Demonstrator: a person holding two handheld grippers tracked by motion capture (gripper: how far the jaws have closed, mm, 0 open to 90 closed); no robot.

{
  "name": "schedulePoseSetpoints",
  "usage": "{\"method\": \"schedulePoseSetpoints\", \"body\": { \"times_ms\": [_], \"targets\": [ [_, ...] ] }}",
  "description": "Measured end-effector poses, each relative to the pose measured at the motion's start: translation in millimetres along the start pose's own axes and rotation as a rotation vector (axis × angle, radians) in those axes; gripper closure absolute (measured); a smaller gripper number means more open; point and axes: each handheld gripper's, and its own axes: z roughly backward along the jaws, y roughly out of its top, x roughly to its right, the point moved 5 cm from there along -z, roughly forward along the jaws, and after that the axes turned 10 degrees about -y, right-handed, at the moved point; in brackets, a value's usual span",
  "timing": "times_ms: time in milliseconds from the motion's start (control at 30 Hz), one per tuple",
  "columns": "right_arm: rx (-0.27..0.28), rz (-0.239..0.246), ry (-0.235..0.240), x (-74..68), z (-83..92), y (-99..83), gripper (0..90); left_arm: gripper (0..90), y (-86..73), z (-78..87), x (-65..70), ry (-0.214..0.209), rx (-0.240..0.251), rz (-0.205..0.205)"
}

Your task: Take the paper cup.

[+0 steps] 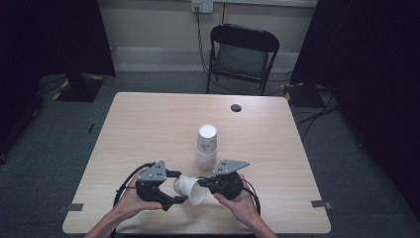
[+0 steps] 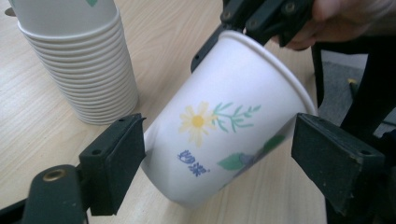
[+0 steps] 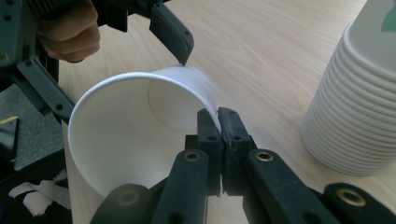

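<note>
Right gripper (image 3: 218,116) fingers clenched on the rim of a single paper cup (image 2: 224,126), one finger inside the wall, one outside, pinching it. The cup lies tilted, mouth toward the right gripper, base toward the left gripper; yellow flower print and blue lettering on its side. In the high view the paper cup (image 1: 190,188) sits between the two grippers near the front edge of the tabletop (image 1: 148,124); can't tell whether it rests on the wood or is held just above it.

Left gripper (image 2: 219,154) fingers released: they stand wide on either side of the cup's lower body, the left finger (image 2: 114,161) close against the wall, the right finger (image 2: 336,158) clear with a visible gap. From the right gripper view one left finger tip (image 3: 175,35) sits at the far wall of the cup near its base.

Hands hold both grippers from the bottom of the high view, left gripper (image 1: 171,187) and right gripper (image 1: 202,183) facing each other across the cup.

A stack of cups (image 1: 206,146), upside down, stands just beyond the held cup, near but apart. A small dark round hole (image 1: 236,107) sits toward the far edge of the tabletop. A black folding chair (image 1: 242,54) stands behind the table.
</note>
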Motion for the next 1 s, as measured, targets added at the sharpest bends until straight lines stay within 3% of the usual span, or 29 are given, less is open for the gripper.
{"method": "schedulePoseSetpoints", "body": {
  "times_ms": [467,1000],
  "targets": [
    [0.024,-0.063,0.009,4.2,3.1,5.9,88.8,18.8,-0.9,-6.9,8.3,0.127,-0.095,-0.133],
    [0.046,-0.098,0.009,5.4,4.8,12.8,87.4,27.1,-2.9,-15.7,8.6,0.187,-0.141,-0.185]
  ]
}}
